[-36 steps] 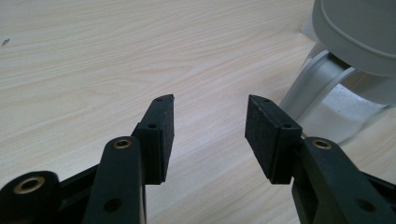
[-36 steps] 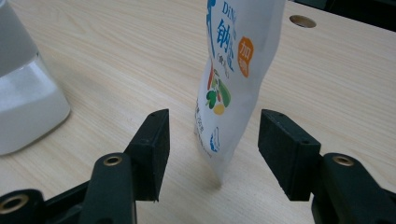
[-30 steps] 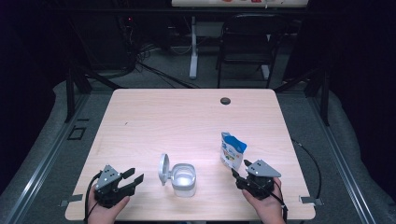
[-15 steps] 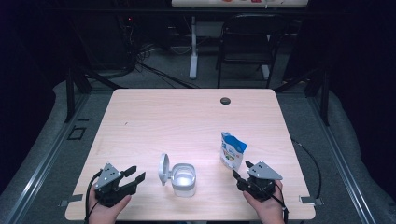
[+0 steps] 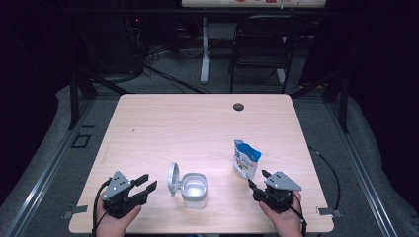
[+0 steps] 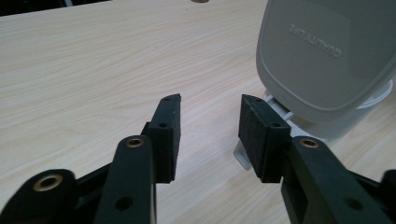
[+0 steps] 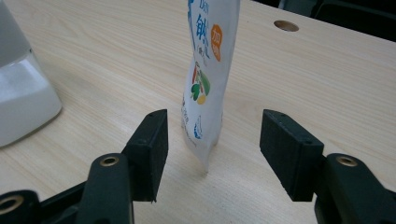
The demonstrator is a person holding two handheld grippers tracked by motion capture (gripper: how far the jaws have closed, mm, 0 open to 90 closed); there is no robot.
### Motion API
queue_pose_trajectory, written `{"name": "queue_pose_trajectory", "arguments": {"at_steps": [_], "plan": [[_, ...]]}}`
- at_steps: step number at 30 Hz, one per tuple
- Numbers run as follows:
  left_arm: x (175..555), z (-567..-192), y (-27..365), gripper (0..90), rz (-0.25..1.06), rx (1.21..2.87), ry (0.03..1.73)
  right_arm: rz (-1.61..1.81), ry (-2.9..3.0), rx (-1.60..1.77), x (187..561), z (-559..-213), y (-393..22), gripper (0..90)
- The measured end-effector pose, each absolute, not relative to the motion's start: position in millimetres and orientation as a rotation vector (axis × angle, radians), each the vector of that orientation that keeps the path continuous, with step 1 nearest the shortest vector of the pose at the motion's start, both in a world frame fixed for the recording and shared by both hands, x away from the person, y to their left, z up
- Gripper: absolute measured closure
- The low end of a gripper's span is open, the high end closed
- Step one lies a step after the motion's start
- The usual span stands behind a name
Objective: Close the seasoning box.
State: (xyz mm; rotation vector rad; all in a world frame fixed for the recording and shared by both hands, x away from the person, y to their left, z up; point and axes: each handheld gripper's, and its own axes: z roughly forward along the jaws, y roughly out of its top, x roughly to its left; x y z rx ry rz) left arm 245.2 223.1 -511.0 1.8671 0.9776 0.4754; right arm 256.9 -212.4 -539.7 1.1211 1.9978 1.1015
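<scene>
Pouch (image 5: 245,159) is standing upright on the worktop (image 5: 197,123), right of the container (image 5: 193,189) and slightly farther from you. It is standing with a narrow edge toward your right gripper (image 5: 257,179), so that edge is sitting in line with the gap and both flat faces are there for the pads to pinch. Top looks already cut or torn, so I'm reading this as a pour setup, and keeping it upright is probably what's stopping a spill.

Your right gripper is sitting just on the near side of the pouch, right of the container. In the right gripper view (image 7: 209,156) the jaws are standing wide, one on each side of the pouch's bottom corner (image 7: 205,84), pads clear of it, holding nothing yet.

The container is sitting near the front edge of the worktop with its hinged lid (image 5: 172,178) flipped up on the left side, so the mouth is facing up and ready to receive. That lid is also standing between the mouth and your left gripper (image 5: 146,183).

Your left gripper is lying left of the container, pointing at it. Its jaws have just been closing partway; in the left gripper view (image 6: 208,133) they're still apart, nothing between them, aiming at the hinge base under the lid (image 6: 327,56). Likely you're lining up to brace the container while the right pours.
</scene>
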Motion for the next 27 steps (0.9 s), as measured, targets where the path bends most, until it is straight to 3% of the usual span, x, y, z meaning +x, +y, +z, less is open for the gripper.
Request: {"name": "queue_pose_trajectory", "arguments": {"at_steps": [27], "plan": [[248,-491,192,90.0,0.439,1.903,0.859,1.137,2.002,1.155,249,-537,-217,40.5]]}}
